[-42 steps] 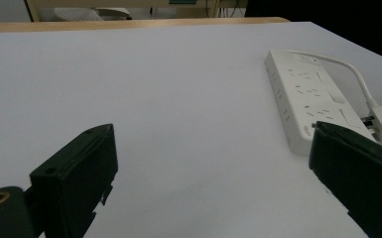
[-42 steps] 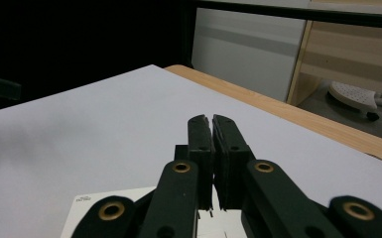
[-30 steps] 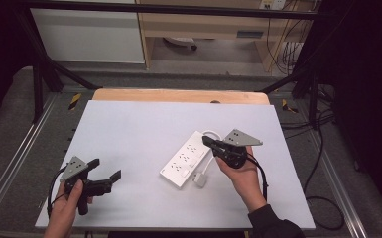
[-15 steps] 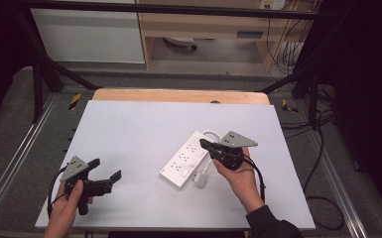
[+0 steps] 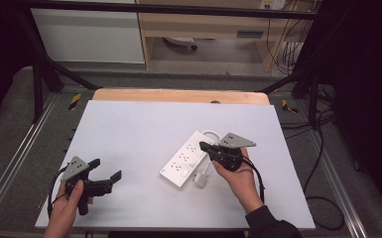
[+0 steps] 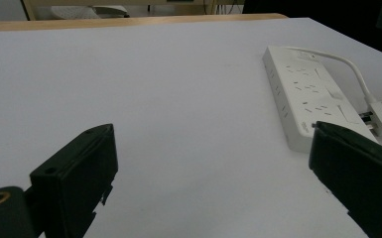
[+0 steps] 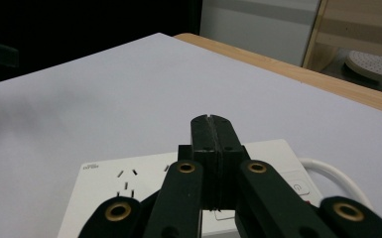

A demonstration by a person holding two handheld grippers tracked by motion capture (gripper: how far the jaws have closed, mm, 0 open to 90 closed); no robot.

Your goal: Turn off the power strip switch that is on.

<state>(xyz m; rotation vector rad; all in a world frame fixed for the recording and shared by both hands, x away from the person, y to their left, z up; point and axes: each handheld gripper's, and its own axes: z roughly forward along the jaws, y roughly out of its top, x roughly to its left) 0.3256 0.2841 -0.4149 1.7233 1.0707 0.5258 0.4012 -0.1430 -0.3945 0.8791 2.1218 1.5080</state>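
Here, nearest the person, the left claw (image 5: 105,171) rests open and empty over the pale grey desk (image 5: 139,129), well apart from the work. Farther in, the right claw (image 5: 204,147) hovers shut and empty above the white plastic power strip (image 5: 183,160), which lies mid-desk with its white cord plug (image 5: 200,179) loose beside it. Plugging or switching seemingly remains undone.

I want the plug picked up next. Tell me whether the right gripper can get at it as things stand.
Probably yes: the right gripper hovers over the power strip, with the plug lying uncovered just beside it. Its jaws are shut, though, and must open first.
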